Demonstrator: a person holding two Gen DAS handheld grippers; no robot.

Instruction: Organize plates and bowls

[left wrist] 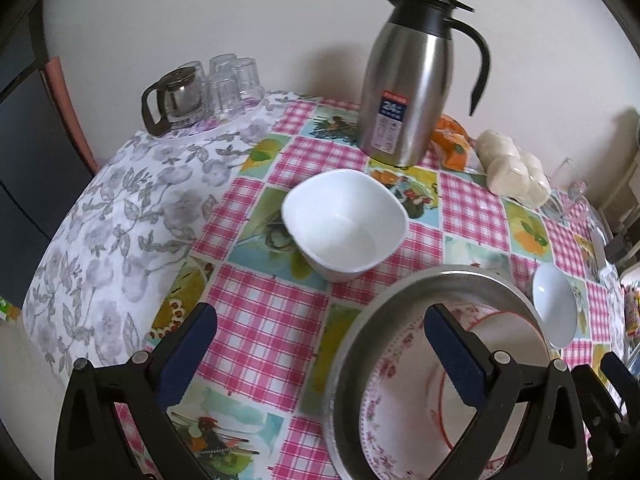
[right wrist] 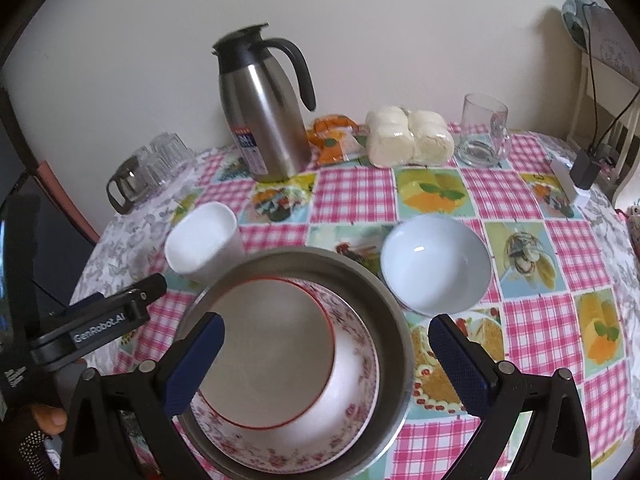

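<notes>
STATE: my left claw (left wrist: pixel 320 344) and right claw (right wrist: pixel 326 342) spread, empty | STEP: fetch square white bowl (left wrist: pixel 344 224) | METHOD: left claw straddles near rim, pinch wall, lift level, nest into steel pan (right wrist: pixel 296 360) over red-rimmed bowl (right wrist: pixel 276 360).

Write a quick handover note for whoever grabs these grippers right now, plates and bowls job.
Left gripper: open, empty. Right gripper: open, empty, over the steel pan.
Done: red-rimmed bowl sits nested in the floral bowl, inside the pan.
Left: square white bowl and round white bowl stand loose on the table, one each side of the pan. They likely stack next.
</notes>
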